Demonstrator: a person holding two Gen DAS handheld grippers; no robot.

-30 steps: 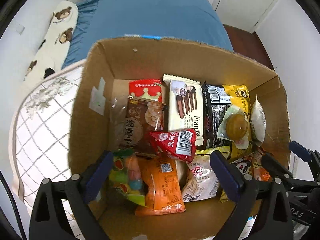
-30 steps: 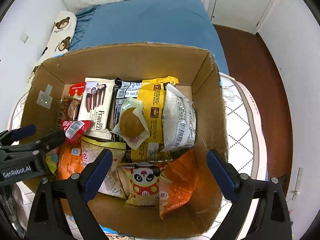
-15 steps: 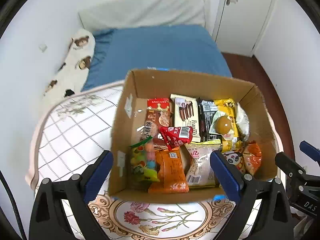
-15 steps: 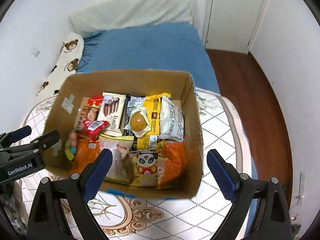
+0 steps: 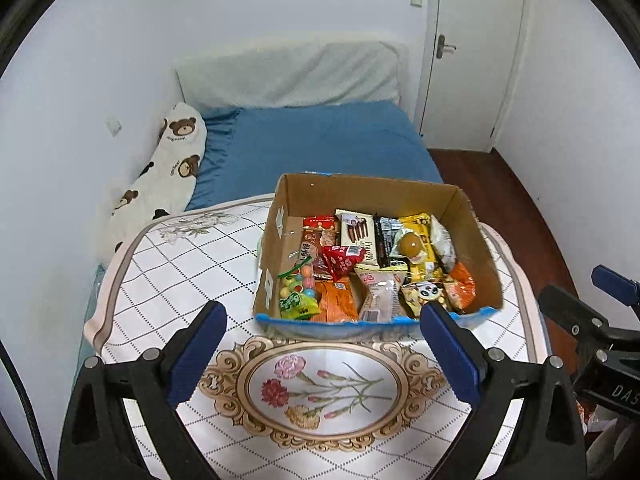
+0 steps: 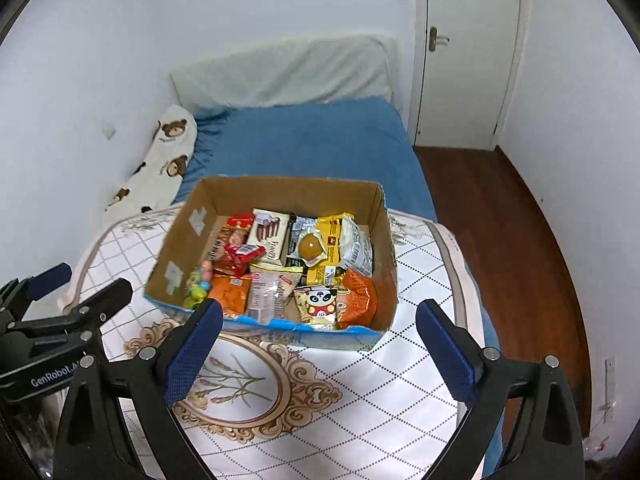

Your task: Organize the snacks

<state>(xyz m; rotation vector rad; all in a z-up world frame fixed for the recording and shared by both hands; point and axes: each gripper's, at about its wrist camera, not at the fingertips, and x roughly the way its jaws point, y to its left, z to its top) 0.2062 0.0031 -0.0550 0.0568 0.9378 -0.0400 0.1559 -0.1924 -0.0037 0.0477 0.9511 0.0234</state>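
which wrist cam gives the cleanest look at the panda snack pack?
Right wrist: the panda snack pack faces the camera near the front wall of the cardboard box, whole face visible. In the left wrist view it is smaller, with the left gripper's finger just below it.

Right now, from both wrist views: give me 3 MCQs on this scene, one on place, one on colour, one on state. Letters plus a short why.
1. Where does the cardboard box stand?
A. on the bed
B. on the patterned table
C. on the floor

2. What colour is the panda snack pack?
A. mostly yellow
B. mostly green
C. mostly black

3. How do the left tongs and right tongs stand?
A. both shut on packets
B. left holds a packet, right open
C. both open and empty

Answers:
1 B: the box base rests on the checked, flower-printed tabletop, in front of the blue bed.
2 A: yellow wrapper around the panda face.
3 C: each pair of blue pads is wide apart with nothing between.
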